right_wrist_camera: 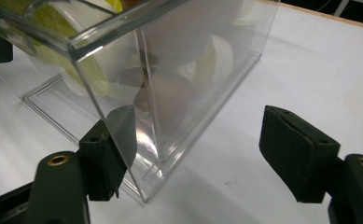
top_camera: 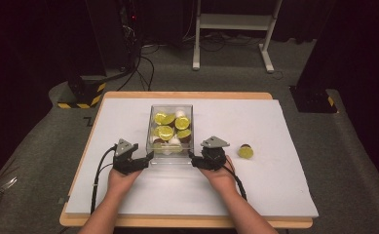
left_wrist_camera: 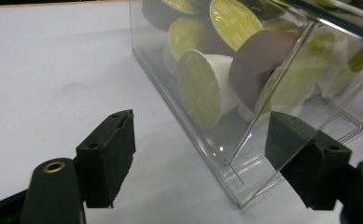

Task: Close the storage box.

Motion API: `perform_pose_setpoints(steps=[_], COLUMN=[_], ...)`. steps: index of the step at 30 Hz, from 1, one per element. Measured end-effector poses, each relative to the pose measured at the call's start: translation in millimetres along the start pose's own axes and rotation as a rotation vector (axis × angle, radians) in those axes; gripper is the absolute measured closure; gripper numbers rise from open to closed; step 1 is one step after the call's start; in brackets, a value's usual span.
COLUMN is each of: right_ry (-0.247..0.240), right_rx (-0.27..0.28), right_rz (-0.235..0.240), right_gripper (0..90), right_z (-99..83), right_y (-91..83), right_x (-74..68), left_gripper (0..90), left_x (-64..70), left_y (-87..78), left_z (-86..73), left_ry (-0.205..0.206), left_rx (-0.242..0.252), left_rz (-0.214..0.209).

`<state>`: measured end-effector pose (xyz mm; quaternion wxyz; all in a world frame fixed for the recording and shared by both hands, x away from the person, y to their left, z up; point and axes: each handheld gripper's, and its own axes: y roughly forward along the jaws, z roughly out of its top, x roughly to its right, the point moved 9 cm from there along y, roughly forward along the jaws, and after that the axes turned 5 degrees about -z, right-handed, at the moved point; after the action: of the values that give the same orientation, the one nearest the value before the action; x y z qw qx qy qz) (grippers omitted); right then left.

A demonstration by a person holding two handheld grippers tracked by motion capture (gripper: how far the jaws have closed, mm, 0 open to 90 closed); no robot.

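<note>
Both my grippers sit at the near end of the clear plastic box [top_camera: 171, 134], so I use that box as the landmark. My left gripper [top_camera: 137, 161] is at the box's near left corner, jaws spread wide with nothing between them; in the left gripper view the corner edge [left_wrist_camera: 237, 198] falls between the two pads, one pad out on the white board, the other showing through the clear wall. My right gripper [top_camera: 200, 161] mirrors it at the near right corner, jaws also apart and empty; in the right gripper view one pad overlaps the box's wall and I can't tell if it touches, the other stands well off over the board. The box sits mid white board [top_camera: 274, 185], packed with coffee capsules [top_camera: 166, 131], yellow-green foil lids, white and brown bodies, some lying on their sides. Just right of the box, beyond my right gripper, one stray capsule [top_camera: 246, 151] lies on the board. The step looks like taking hold of the box at both corners. To do it well: centre each wall between its pads, close both evenly, grip low near the base so the thin wall doesn't flex, and keep the box level so the capsules don't spill.
</note>
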<state>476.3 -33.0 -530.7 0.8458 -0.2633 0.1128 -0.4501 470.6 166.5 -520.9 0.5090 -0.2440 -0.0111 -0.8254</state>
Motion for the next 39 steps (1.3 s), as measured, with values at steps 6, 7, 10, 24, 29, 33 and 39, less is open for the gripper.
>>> perform_pose_setpoints(steps=[6,7,10,24,29,33,39], right_ry=[-0.005,-0.009,-0.019,-0.016,0.007,0.031,0.064], right_rx=[0.002,0.003,0.008,0.032,0.021,0.013,-0.012], right_rz=[0.019,0.021,0.029,0.022,-0.018,-0.050,-0.125], right_gripper=[31.2,31.6,33.4,37.2,37.5,37.7,37.7], right_z=[-1.4,-1.7,-3.2,-14.9,-27.1,-37.4,-63.4], right_y=[-7.3,-8.6,-14.7,-50.9,-64.6,-74.6,-96.7], right_x=[-3.2,-3.6,-5.4,10.2,33.1,50.9,84.8], left_gripper=[24.5,24.4,24.1,24.8,24.7,24.5,24.5], left_x=[7.6,7.7,11.4,-5.9,-21.5,-32.8,-48.1], left_y=[-6.3,-8.3,-15.1,-49.3,-63.2,-72.7,-80.5], left_z=[-0.5,-1.4,-2.2,-17.9,-21.4,-24.3,-31.6], left_ry=[-0.006,0.010,-0.005,0.035,0.057,0.076,0.079], left_rx=[-0.009,-0.021,-0.016,-0.082,-0.101,-0.115,-0.142], left_rz=[-0.028,-0.031,-0.049,-0.027,0.013,0.048,0.100])
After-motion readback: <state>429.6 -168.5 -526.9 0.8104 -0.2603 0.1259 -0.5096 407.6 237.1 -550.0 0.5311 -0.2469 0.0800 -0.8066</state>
